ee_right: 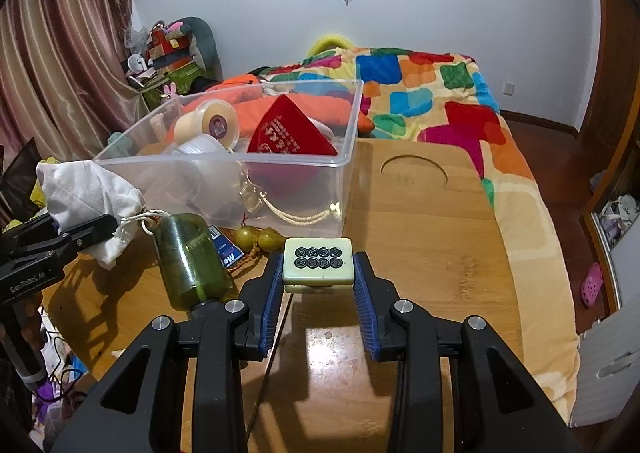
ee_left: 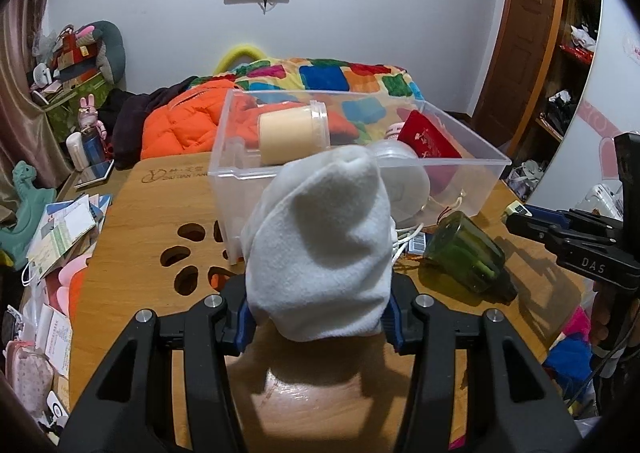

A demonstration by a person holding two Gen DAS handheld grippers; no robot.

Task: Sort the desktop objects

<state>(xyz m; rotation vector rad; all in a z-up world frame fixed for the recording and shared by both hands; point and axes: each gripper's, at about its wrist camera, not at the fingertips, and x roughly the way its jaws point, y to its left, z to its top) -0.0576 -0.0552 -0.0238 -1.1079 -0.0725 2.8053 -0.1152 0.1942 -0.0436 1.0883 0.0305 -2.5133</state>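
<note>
My left gripper (ee_left: pixel 318 317) is shut on a white cloth drawstring pouch (ee_left: pixel 320 245) and holds it above the wooden table (ee_left: pixel 152 229), just in front of the clear plastic bin (ee_left: pixel 472 169). The pouch also shows in the right wrist view (ee_right: pixel 86 193). My right gripper (ee_right: pixel 319 273) is shut on a cream mahjong tile (ee_right: pixel 319 263) with black circles, held over the table right of a green glass bottle (ee_right: pixel 188 257) lying on its side. The bin (ee_right: pixel 348 141) holds a cream jar (ee_right: pixel 212 125), a red pouch (ee_right: pixel 290 133) and a white round object (ee_right: pixel 200 151).
Two small yellow gourds on a cord (ee_right: pixel 256 239) and a blue card (ee_right: pixel 226 249) lie in front of the bin. Papers and clutter (ee_left: pixel 60 233) lie left of the table. A bed with a colourful blanket (ee_right: pixel 432 93) is behind. The table has a round cutout (ee_right: pixel 414 169).
</note>
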